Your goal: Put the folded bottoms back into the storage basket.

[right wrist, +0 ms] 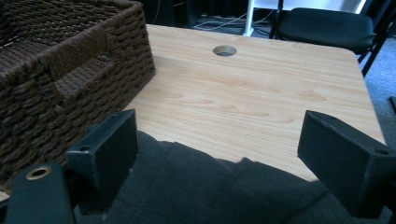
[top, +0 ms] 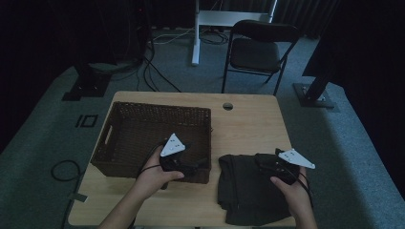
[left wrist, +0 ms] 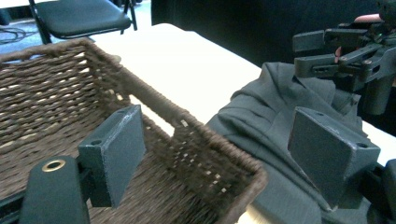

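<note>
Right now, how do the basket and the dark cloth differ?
The basket is brown woven wicker with upright walls; the cloth is dark grey-green fabric lying folded and flat. The basket sits on the table's left, the cloth near its front right edge. The basket looks empty inside. Both rest on the table, close together.

Dim from above, brighter along both tongs.
High view underexposed, room edges lost in black. Bench [right wrist: 261, 93] beyond the right tongs [right wrist: 224, 158] evenly lit, no glare; soft shadow under the cloth [right wrist: 201, 191] edge. Pads nearest the lens slightly blurred.
</note>
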